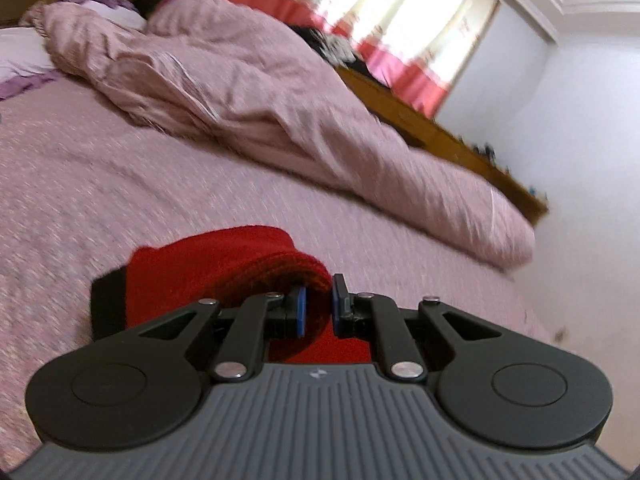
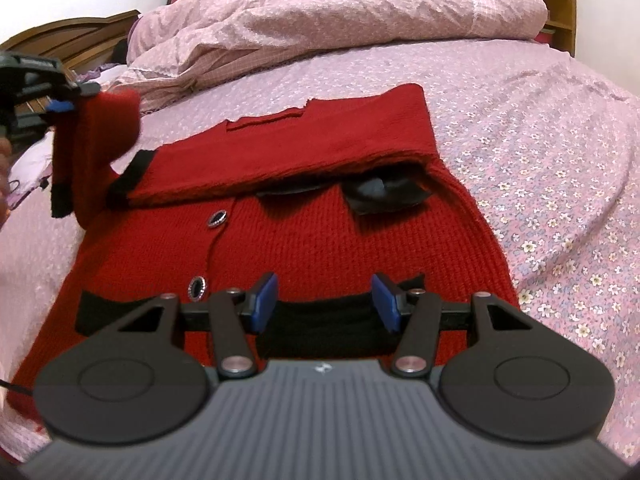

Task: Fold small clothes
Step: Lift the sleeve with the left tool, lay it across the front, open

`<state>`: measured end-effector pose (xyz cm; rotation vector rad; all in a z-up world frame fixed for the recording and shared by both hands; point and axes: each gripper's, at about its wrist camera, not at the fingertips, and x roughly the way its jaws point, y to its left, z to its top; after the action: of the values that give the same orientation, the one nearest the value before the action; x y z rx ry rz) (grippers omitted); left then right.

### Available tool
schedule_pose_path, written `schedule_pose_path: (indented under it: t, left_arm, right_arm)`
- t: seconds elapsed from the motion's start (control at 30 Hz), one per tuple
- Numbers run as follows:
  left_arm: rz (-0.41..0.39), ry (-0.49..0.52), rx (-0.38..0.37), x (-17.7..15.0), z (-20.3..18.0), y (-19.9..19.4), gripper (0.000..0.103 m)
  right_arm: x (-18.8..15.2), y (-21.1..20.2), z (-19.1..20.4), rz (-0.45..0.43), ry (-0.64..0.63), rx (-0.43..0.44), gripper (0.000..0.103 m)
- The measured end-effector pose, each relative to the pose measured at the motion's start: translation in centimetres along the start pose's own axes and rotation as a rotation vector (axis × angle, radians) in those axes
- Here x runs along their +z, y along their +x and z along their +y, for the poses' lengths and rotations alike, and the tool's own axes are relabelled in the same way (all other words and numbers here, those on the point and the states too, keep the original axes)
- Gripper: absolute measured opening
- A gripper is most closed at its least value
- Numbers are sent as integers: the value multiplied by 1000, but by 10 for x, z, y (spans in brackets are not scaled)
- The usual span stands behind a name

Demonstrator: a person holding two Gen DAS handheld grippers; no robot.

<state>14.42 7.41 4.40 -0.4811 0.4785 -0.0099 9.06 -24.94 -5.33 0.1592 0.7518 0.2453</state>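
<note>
My left tongs (image 2: 64, 106) clamp red cardigan (image 2: 280, 240) sleeve (image 2: 100, 136), lifted upper left for folding inward. My right tongs (image 2: 326, 300) apart, hovering over hem. Cardigan lies mid-frame on bed (image 2: 540, 160).

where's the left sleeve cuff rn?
In the right wrist view, upper left: the left gripper holds the red sleeve above the cardigan; its black cuff dangles beside the body.

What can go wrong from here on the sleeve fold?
1. The left tool pinches the red sleeve near its edge; it may slip mid-fold.
2. The right tool hovers open over the cardigan, so nothing pins the body; pulling could drag it and undo the folded right sleeve.
</note>
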Motion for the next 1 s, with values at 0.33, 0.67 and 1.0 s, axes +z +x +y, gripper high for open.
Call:
schedule_pose_path:
  t: [0.33,0.67,1.0]
  left_arm:
    - [195,117,-6,-44,-11,62,15]
    - [300,221,28,-63,-11,58,28]
    - [299,293,189,-63,15,9,59]
  right_arm:
    - [11,16,-9,29,30,-12,55]
    - [15,21,-7,53,29,-22,55]
    - [27,12,16,27,-42,19,55]
